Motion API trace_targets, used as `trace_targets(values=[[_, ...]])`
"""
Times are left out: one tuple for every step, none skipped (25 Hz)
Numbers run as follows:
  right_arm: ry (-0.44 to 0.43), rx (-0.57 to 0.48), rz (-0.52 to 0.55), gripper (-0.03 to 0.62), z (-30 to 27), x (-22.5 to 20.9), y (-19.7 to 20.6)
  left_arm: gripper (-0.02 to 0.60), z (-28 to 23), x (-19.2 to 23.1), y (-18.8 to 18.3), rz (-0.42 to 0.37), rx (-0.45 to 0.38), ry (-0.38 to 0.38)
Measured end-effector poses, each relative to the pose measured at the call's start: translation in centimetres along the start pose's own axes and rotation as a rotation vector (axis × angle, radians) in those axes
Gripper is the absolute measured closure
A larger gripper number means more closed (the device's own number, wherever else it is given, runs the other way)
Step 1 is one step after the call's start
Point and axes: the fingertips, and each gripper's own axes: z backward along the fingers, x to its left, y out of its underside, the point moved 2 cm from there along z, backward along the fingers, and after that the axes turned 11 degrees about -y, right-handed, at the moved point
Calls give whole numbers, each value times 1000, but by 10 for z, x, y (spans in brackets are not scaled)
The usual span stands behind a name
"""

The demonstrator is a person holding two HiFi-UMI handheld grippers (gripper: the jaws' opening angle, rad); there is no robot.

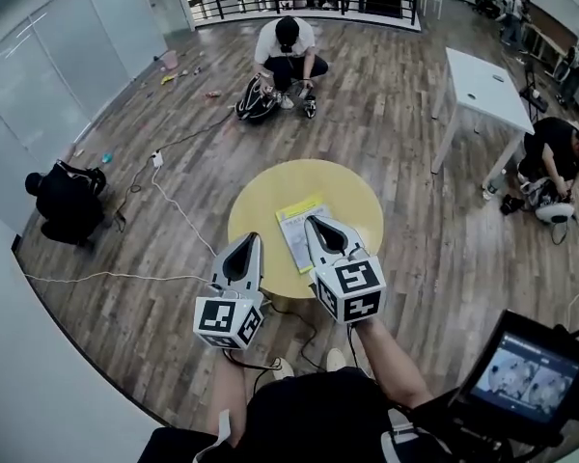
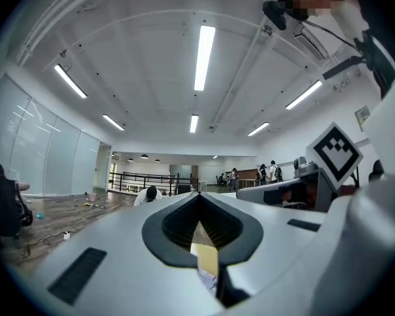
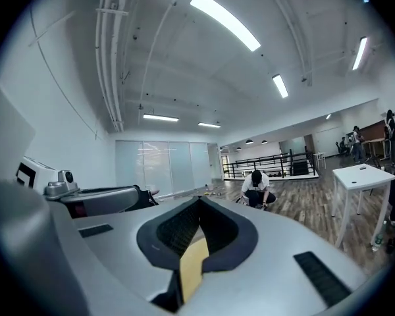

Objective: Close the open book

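A thin book (image 1: 297,228) with a yellow-green cover lies flat on the round yellow table (image 1: 270,186), right of its middle. Its near right part is hidden behind my right gripper (image 1: 314,220). That gripper is held level above the table's front, jaws together, with nothing in them. My left gripper (image 1: 250,238) hangs level beside it over the table's front left edge, also shut and empty. In the left gripper view the left gripper (image 2: 199,193) meets at its tip with the room behind. In the right gripper view the right gripper (image 3: 199,199) is closed the same way.
A person (image 1: 288,54) crouches on the wooden floor beyond the table, another person (image 1: 66,199) at the left, and a third (image 1: 558,152) beside a white table (image 1: 484,83) at the right. Cables (image 1: 169,201) run across the floor. A camera screen (image 1: 526,376) sits at the bottom right.
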Motion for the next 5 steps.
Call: trace_targets(values=[[-2,-5,5,591,0,1,-2,578,0,-1,0,-1,0,4],[-4,-10,10,591,1,3,-5,578,1,-1,-1,-2,1,7],[-6,-14,15,591,1,5,-8,578,2,-2,-2,-2,1,9],[-8,-16,20,591,2,7,-11,578,3,-2,-4,-1,1,10],[-10,-18,24,591,2,10,-13,578,5,-2,-6,-1,1,10]])
